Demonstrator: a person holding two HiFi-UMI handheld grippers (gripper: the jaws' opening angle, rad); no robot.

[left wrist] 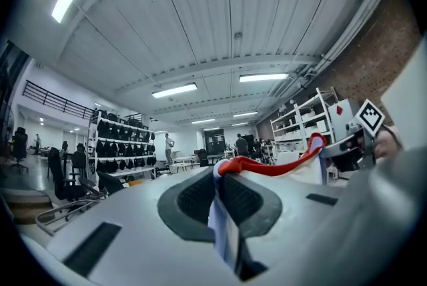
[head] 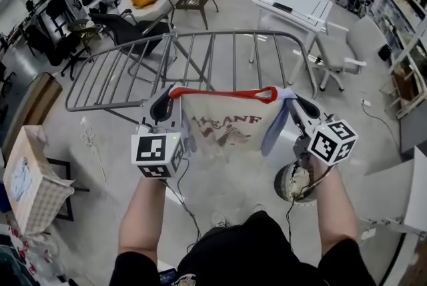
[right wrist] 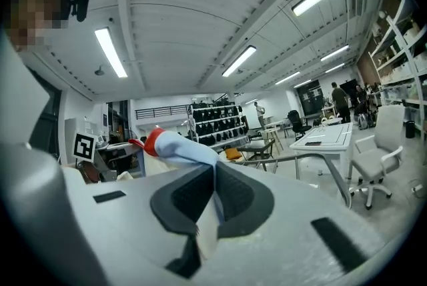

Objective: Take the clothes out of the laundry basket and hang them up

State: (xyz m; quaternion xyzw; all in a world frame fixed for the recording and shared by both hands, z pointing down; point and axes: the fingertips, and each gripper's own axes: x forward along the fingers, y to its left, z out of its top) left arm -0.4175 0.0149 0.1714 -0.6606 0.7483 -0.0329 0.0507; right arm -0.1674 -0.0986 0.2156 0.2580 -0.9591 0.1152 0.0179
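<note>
the left gripper (head: 171, 95) is clamped tight on one top corner of a cream shirt (head: 223, 123) with a red neck band and pale blue sleeves. the right gripper (head: 288, 98) is pinched closed on the other top corner. the shirt hangs in the air, stretched flat between them, on the near side of a grey drying rack (head: 200, 55). a patterned fabric bin (head: 30, 178) stands on the floor at the left.

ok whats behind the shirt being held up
The grey drying rack stands behind the shirt, its rails showing above the red collar. The shirt, clamped in the left gripper and right gripper, hides the rack's near edge and whatever lies lower behind it.
</note>
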